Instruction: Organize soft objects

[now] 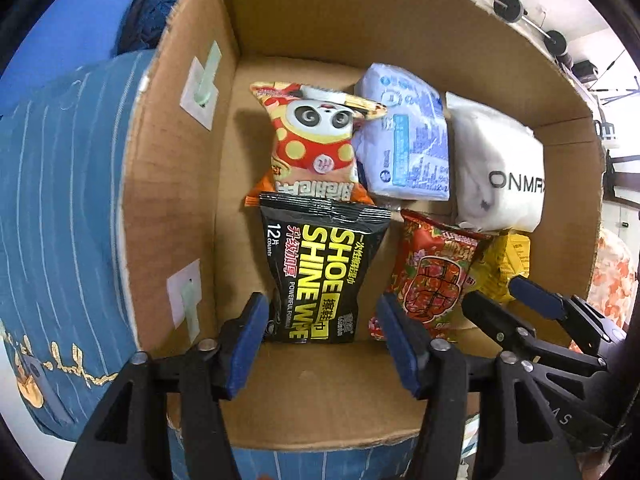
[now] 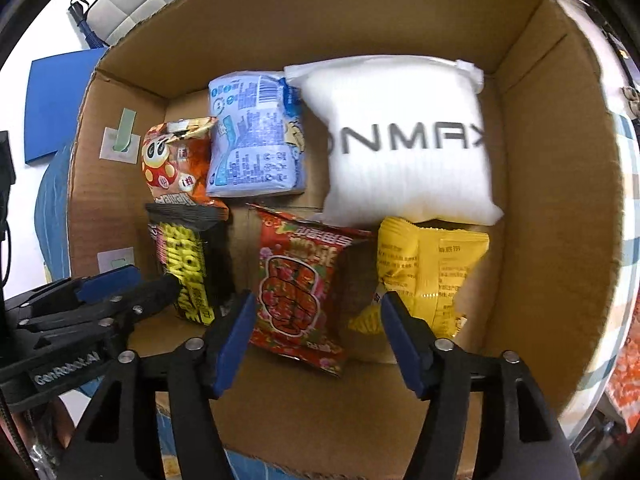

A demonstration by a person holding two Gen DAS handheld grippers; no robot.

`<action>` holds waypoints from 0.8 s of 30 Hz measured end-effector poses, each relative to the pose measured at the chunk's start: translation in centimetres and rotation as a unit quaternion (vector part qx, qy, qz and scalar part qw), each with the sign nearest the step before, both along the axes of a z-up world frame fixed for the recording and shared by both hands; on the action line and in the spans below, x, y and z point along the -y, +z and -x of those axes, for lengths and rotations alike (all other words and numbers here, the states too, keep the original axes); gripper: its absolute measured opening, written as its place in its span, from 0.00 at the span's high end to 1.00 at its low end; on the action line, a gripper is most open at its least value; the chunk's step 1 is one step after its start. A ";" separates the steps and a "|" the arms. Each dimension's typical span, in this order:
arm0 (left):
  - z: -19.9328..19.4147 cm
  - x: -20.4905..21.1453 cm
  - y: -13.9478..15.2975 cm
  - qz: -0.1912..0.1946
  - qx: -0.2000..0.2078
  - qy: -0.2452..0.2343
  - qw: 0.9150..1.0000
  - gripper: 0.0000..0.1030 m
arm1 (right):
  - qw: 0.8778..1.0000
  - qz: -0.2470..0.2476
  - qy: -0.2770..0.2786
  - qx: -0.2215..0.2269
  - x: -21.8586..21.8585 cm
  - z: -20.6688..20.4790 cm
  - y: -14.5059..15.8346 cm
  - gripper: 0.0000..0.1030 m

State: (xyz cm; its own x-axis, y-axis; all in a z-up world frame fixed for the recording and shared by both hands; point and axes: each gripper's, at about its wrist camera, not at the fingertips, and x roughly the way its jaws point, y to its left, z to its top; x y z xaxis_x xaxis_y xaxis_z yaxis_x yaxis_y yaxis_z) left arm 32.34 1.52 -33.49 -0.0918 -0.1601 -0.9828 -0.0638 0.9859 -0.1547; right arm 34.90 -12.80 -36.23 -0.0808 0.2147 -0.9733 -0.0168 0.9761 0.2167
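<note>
A cardboard box (image 1: 176, 184) (image 2: 560, 208) holds several soft packs. At the back lie a panda snack bag (image 1: 316, 144) (image 2: 176, 160), a blue tissue pack (image 1: 404, 136) (image 2: 256, 136) and a white ONMAX pouch (image 1: 500, 172) (image 2: 404, 140). In front lie a black shoe-wipe pack (image 1: 320, 272) (image 2: 188, 268), a red snack bag (image 1: 432, 276) (image 2: 296, 284) and a yellow bag (image 1: 504, 264) (image 2: 428, 276). My left gripper (image 1: 320, 344) is open and empty over the black pack's near end. My right gripper (image 2: 316, 340) is open and empty over the red bag's near end.
A blue patterned cushion (image 1: 60, 220) lies left of the box. A blue mat (image 2: 56, 104) lies beyond it. Each gripper shows in the other's view, the right one (image 1: 532, 312) at the box's right, the left one (image 2: 120, 292) at its left.
</note>
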 end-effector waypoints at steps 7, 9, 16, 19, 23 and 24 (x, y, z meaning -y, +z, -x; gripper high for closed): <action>0.8 0.4 2.5 -0.022 0.052 0.004 0.998 0.09 | 1.000 0.026 0.000 0.015 0.3 0.6 1.2 0.14; 1.0 0.7 3.2 -0.035 0.066 -0.001 0.997 0.07 | 0.999 0.034 0.002 0.023 0.5 0.9 1.5 0.12; 1.3 -0.1 5.1 -0.051 0.101 -0.003 0.994 0.07 | 0.997 0.058 0.001 0.042 0.8 1.7 2.3 0.03; 1.7 -0.2 6.3 -0.057 0.115 0.000 0.992 0.07 | 0.997 0.062 -0.006 0.049 0.9 1.8 2.9 0.02; 2.5 -0.3 7.6 -0.053 0.127 0.009 0.990 0.07 | 0.996 0.064 -0.017 0.059 1.4 2.3 4.1 0.02; 2.7 -0.3 7.6 -0.053 0.132 0.009 0.990 0.07 | 0.996 0.063 -0.018 0.061 1.5 2.4 4.3 0.02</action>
State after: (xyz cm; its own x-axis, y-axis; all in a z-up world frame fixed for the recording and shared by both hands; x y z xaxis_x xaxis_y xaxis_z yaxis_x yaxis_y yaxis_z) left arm 29.65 1.80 -25.87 0.1724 -0.0547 -0.9835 -0.0529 0.9965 -0.0647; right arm 32.54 -14.26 -31.95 0.0455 0.0899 -0.9949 0.0000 0.9959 0.0900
